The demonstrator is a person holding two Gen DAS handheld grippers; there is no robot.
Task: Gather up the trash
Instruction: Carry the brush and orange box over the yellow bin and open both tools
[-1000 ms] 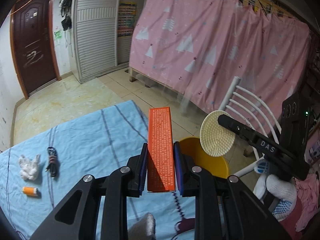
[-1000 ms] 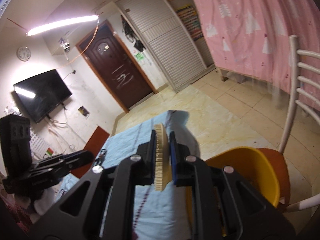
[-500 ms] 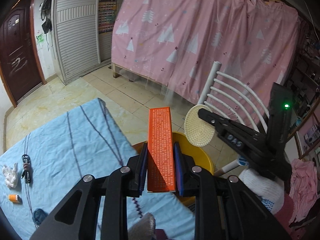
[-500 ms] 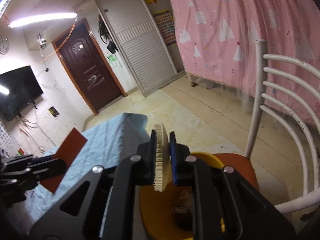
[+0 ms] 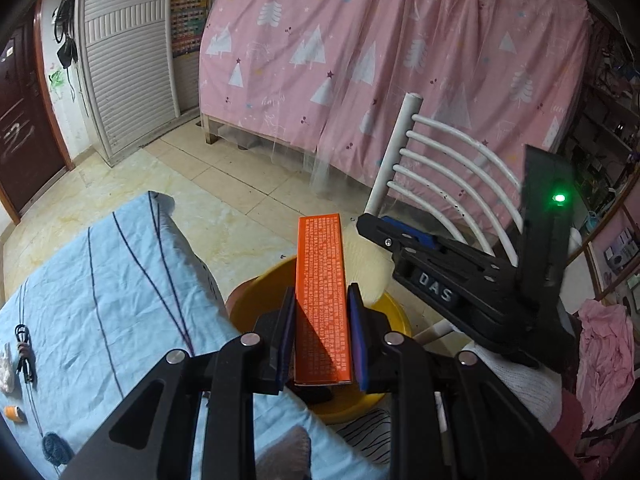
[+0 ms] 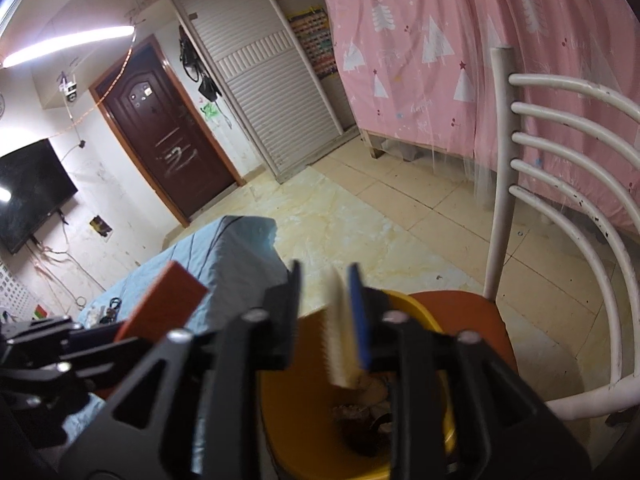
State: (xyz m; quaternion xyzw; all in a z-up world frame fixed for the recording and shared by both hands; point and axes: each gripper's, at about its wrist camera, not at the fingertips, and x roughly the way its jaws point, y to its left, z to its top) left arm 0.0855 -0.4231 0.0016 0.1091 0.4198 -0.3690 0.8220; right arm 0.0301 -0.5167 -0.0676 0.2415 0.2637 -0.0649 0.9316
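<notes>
My left gripper (image 5: 322, 300) is shut on a long orange box (image 5: 322, 296), held over the yellow basin (image 5: 394, 312); the box also shows in the right wrist view (image 6: 162, 308). My right gripper (image 6: 324, 276) is open over the same yellow basin (image 6: 416, 308). A cream round ridged pad (image 6: 338, 336) sits blurred between its jaws, against the right one, tipping down toward the basin. Brownish scraps (image 6: 360, 404) lie in the basin. In the left wrist view the right gripper (image 5: 372, 228) sits just right of the box, and the pad (image 5: 368, 268) blurs below it.
The basin stands on an orange-seated white chair (image 6: 560, 184). The blue-clothed table (image 5: 100, 300) holds a black cable (image 5: 24, 352), a white wad (image 5: 6, 368) and a small orange item (image 5: 14, 414). A pink curtain (image 5: 400, 60) hangs behind.
Both grippers moved right, over the basin. My right gripper's jaws opened and the cream pad is slipping down; half a second ago they were shut on it. The left still holds the box.
</notes>
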